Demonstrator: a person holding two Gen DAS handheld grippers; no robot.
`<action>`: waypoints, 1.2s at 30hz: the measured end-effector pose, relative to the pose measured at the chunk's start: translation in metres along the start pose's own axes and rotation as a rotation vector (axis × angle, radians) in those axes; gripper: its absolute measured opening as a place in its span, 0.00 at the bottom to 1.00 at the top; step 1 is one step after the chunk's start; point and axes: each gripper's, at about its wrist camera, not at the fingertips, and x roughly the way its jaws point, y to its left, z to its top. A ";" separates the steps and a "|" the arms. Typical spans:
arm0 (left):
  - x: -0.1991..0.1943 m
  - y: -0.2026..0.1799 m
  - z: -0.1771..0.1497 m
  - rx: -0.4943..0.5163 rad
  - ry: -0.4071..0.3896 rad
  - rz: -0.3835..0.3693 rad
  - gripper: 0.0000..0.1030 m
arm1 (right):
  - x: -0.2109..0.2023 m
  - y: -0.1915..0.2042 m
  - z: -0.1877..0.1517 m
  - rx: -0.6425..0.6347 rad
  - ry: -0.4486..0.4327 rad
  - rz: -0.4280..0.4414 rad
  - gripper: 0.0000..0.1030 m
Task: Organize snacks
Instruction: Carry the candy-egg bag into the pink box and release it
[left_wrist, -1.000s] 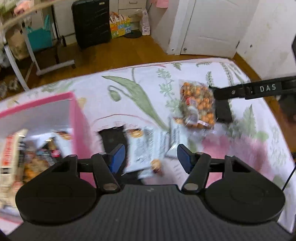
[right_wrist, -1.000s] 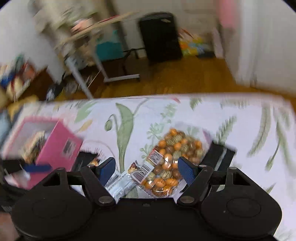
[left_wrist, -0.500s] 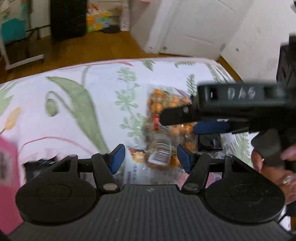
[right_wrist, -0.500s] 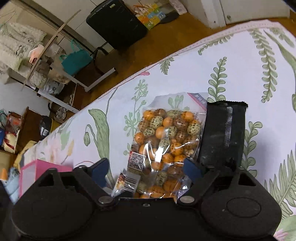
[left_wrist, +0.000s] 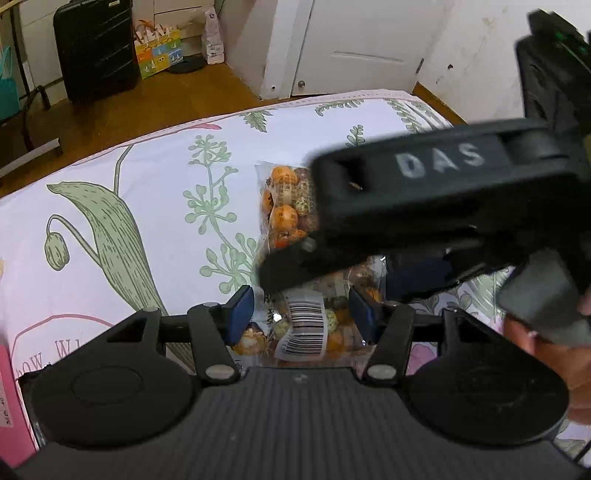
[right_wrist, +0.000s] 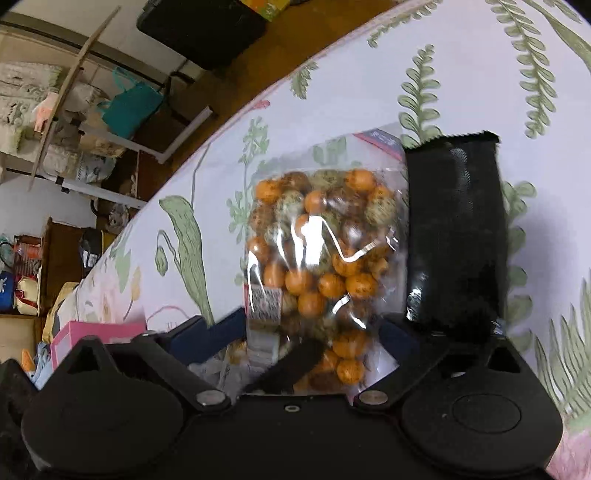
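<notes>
The left gripper (left_wrist: 301, 314) has just been narrowing its jaws, and its blue pads sit on either side of the barcode end of the clear bag of orange and speckled snack balls (right_wrist: 321, 254), with slight gaps still showing, so nothing is clamped. The right gripper (right_wrist: 314, 336) has just been spreading wide and straddles the same bag's near end without pressing it. The bag lies flat on the leaf-printed bed sheet (right_wrist: 461, 62). A black foil packet (right_wrist: 456, 236) lies touching the bag's right edge. A pink box (right_wrist: 99, 332) stands well left of the bag.
</notes>
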 end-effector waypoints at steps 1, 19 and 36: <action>0.001 -0.001 0.000 0.001 0.001 0.007 0.54 | 0.001 0.000 -0.002 -0.006 -0.020 -0.007 1.00; 0.006 -0.017 -0.005 0.001 0.051 -0.016 0.44 | -0.025 -0.008 -0.040 -0.237 -0.259 -0.069 0.70; -0.026 -0.035 -0.031 -0.046 0.128 -0.037 0.45 | -0.047 -0.015 -0.073 -0.252 -0.216 0.009 0.58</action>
